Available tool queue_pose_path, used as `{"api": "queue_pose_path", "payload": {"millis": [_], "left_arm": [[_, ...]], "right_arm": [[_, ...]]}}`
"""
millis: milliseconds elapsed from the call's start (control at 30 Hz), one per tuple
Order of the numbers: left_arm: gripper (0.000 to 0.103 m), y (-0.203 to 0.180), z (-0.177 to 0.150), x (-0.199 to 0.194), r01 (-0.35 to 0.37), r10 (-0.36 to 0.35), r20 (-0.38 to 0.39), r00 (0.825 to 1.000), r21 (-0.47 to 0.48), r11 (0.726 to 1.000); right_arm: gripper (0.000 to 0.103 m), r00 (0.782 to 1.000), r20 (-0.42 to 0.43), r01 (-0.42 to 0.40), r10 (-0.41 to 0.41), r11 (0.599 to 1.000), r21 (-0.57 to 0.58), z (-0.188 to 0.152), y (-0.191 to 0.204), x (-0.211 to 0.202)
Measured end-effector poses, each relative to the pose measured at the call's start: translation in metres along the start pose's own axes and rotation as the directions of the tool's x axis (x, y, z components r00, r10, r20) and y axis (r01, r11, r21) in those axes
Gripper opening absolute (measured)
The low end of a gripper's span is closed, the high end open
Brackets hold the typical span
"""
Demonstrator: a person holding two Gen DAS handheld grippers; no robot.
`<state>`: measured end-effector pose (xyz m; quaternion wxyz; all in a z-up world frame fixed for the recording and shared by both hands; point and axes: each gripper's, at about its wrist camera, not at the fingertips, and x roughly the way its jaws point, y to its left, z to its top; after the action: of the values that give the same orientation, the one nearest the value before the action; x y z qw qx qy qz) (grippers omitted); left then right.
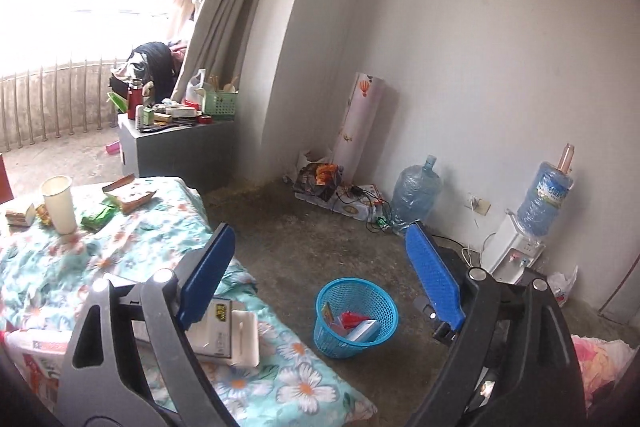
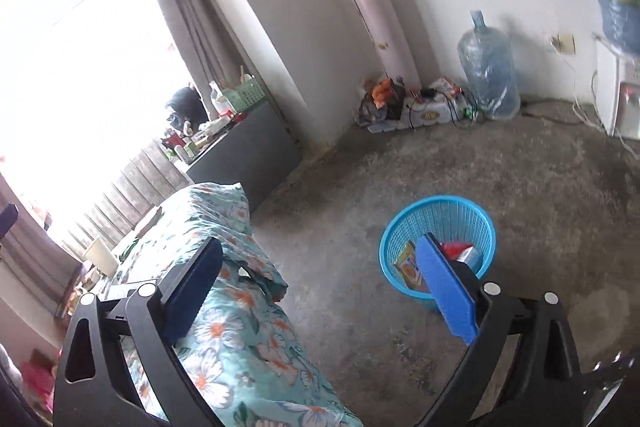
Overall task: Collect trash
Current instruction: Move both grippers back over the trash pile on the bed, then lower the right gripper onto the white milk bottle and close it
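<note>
I hold my left gripper (image 1: 320, 241) high above the floor, tilted a little downward toward the wall, its blue pads (image 1: 434, 273) spread wide with nothing between them. My right gripper (image 2: 320, 259) points the same way, also angled down, jaws wide apart and empty. The blue mesh trash basket (image 1: 382, 297) stands on the bare concrete floor (image 1: 304, 227) just beside the bed, and it holds a red wrapper (image 1: 354, 319), a white box (image 1: 366, 331) and a printed packet (image 2: 408, 269). On the floral bedcover (image 1: 132, 239) near my left gripper lie a white tray (image 1: 244, 341) and flat packaging; farther up the bed stand a paper cup (image 1: 60, 205), a green wrapper (image 1: 98, 217) and an open carton (image 1: 130, 195).
</note>
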<state>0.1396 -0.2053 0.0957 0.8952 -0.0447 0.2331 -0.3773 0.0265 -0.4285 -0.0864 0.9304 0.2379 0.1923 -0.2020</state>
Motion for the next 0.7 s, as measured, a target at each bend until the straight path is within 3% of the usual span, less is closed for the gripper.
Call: {"api": "queue_pose_path", "payload": {"millis": [167, 367, 533, 700], "left_arm": [[0.083, 0.032, -0.007, -0.050, -0.059, 0.060, 0.016, 0.998, -0.044, 0.997], [0.083, 0.062, -0.020, -0.101, -0.140, 0.140, 0.014, 0.990, -0.025, 0.990], [0.083, 0.086, -0.032, -0.138, -0.216, 0.217, 0.013, 0.976, -0.037, 0.976], [0.083, 0.114, -0.040, -0.170, -0.261, 0.265, 0.027, 0.964, -0.106, 0.959]], "right_arm": [[0.096, 0.997, 0.061, -0.028, 0.037, 0.990, -0.137, 0.005, 0.049, -0.034], [0.096, 0.986, 0.123, -0.077, 0.112, 0.963, -0.258, -0.005, 0.099, -0.063], [0.096, 0.968, 0.090, -0.199, 0.233, 0.937, -0.286, -0.015, 0.134, -0.082], [0.096, 0.951, 0.057, -0.275, 0.304, 0.916, -0.290, -0.024, 0.162, -0.094]]}}
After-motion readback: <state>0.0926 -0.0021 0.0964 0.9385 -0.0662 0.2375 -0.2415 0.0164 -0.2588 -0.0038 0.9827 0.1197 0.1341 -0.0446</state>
